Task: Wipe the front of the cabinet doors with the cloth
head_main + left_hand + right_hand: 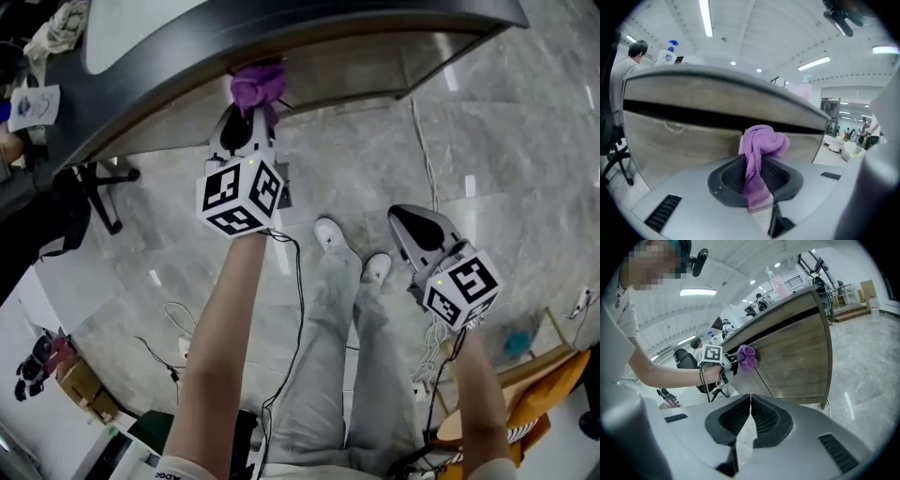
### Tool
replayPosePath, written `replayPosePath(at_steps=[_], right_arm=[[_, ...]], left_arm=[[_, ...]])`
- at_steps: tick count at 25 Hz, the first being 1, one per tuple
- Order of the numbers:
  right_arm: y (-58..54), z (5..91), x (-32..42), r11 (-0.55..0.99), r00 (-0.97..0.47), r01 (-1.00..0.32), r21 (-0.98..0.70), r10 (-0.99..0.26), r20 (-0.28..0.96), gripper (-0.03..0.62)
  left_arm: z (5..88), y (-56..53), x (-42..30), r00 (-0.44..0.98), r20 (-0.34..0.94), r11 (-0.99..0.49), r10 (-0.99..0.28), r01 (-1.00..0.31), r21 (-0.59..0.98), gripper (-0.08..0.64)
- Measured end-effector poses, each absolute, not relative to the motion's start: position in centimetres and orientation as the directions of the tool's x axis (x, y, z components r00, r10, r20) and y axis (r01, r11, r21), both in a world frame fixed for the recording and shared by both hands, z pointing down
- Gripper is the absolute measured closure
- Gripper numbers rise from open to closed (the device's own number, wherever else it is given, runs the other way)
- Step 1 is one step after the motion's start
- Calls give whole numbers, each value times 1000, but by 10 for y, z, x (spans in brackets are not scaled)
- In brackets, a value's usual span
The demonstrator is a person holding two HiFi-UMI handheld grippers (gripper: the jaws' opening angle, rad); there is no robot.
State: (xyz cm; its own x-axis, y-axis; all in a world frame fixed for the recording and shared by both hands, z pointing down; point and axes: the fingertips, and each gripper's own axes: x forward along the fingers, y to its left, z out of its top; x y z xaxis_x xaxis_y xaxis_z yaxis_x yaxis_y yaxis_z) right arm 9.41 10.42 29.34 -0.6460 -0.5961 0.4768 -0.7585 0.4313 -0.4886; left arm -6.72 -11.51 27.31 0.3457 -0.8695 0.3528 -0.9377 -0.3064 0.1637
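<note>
left claw [246, 120]: jaws clamped on the cloth [761, 140], a strip of which runs down between the ribbed black pads; held out at arm's length, up at the cabinet.
cloth: purple, soft, nubbly terry, bunched into a rounded knot ahead of the jaw tips; it meets the front of the cabinet door [679, 145] just below the counter [281, 37] overhang, beside the vertical seam [761, 376] between two panels.
cabinet door: flat panel in pale grey-brown wood grain with a matt finish; the front curves with the counter.
counter: dark, smooth top with a rounded rim that juts past the doors, leaving a black shadow gap beneath.
right claw [750, 401]: jaws drawn together, pads touching, nothing between them; held low and well apart from the cabinet, over the floor [487, 169].
floor: glossy grey tiles veined like marble.
edges: the cabinet's end edge runs straight and near vertical at the right in the right gripper view.
open room: bare door surface to either side of the cloth; a chair [103, 187] base stands near the cabinet on the left, a thin cable [417, 122] trails down on the right, and the person's white shoes [328, 232] stand back from the cabinet.
</note>
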Motion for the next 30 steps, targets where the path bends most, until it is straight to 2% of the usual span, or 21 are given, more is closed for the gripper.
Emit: replayPosePath(at_steps=[4, 8, 16, 20, 24, 30], right_arm=[[127, 231, 93, 477, -655, -752, -455, -618, 434, 563], [143, 153, 108, 485, -649, -744, -459, -687, 327, 563], [201, 4, 115, 520, -640, -738, -431, -742, 200, 563], [220, -63, 104, 504, -625, -708, -495, -773, 106, 563], [226, -135, 73, 536, -618, -702, -470, -786, 26, 563], [258, -198, -34, 595, -647, -695, -404, -762, -11, 563]], left_arm=[[195, -69, -61, 434, 274, -389, -858, -898, 204, 485], [125, 5, -58, 481, 228, -433, -847, -872, 229, 485], [19, 154, -105, 427, 218, -329, -878, -866, 376, 485], [-39, 206, -133, 418, 207, -335, -885, -879, 339, 485], [-97, 224, -179, 368, 122, -302, -922, -880, 367, 485], [-174, 246, -280, 407, 8, -389, -913, -878, 280, 485]])
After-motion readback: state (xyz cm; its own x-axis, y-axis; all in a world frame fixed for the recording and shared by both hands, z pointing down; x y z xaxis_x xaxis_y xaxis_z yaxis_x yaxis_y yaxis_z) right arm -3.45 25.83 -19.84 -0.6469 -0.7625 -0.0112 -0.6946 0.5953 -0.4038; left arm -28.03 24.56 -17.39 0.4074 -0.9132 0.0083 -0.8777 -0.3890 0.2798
